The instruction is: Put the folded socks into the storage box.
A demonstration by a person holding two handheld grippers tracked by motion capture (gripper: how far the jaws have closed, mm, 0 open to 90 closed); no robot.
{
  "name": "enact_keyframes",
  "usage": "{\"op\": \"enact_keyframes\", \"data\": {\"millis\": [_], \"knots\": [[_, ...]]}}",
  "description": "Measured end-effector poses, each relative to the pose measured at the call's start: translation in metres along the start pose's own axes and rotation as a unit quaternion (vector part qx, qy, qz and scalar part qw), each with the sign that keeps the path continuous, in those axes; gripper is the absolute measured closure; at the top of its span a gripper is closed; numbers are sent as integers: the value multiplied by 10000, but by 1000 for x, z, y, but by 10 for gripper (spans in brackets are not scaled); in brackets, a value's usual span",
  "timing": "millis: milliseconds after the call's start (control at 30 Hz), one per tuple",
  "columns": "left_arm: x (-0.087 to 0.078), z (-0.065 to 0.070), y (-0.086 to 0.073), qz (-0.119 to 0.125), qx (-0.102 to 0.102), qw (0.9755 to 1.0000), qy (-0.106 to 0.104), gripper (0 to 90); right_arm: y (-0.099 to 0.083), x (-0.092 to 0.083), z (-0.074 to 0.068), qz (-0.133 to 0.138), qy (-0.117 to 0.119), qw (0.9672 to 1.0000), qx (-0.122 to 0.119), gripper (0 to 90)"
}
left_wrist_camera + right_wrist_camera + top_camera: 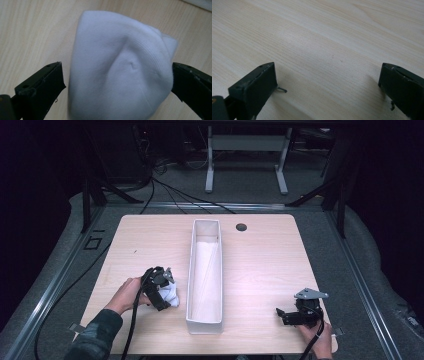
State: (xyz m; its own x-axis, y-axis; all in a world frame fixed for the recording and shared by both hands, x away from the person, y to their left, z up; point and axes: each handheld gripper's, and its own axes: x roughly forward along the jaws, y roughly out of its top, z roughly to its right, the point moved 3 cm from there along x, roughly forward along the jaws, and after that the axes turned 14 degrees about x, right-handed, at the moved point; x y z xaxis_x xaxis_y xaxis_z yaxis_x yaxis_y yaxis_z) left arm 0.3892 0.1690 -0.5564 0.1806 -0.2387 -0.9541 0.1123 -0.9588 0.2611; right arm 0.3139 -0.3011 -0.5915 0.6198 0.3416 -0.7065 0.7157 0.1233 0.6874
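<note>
A person sits at a wooden table [260, 265], a two-jaw gripper in each hand. The step in hand looks like the pick-up of a white cloth [170, 294], a soft knitted bundle that lies on the table just ahead of the left gripper [161, 292].

In the left gripper view the cloth [120, 67] sits between the two black jaws. The jaws stand wide apart. The jaw on the right of that view touches, or very nearly touches, the cloth's edge; the jaw on the left has a narrow strip of bare table between it and the cloth. So the left gripper is open around the cloth and has not yet clamped it. The cloth rests on the table, crumpled, with a fold across its middle.

Just beyond the cloth, to the left gripper's right, stands a long, narrow white bin [205, 322], open at the top, running away from the person along the middle of the table. It appears to hold nothing but its pale lining.

The right gripper [284, 316] rests low near the table's front edge, well apart from the bin on its far side. In the right gripper view its jaws stand wide open over bare wood, holding nothing.

The likely next move is to close the left jaws on the cloth, firmly enough that the soft fabric does not slip out, then lift it and carry it over the bin's near wall.
</note>
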Motion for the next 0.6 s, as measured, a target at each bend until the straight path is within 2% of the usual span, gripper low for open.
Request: {"op": "enact_keyframes", "data": {"millis": [333, 600], "knots": [[12, -1, -3, -181, -48, 9998, -28, 7, 0, 0, 0, 4, 4, 10000, -1, 15], [9, 1, -8, 4, -106, 9998, -140, 103, 0, 0, 0, 16, -9, 10000, 4, 21]]}}
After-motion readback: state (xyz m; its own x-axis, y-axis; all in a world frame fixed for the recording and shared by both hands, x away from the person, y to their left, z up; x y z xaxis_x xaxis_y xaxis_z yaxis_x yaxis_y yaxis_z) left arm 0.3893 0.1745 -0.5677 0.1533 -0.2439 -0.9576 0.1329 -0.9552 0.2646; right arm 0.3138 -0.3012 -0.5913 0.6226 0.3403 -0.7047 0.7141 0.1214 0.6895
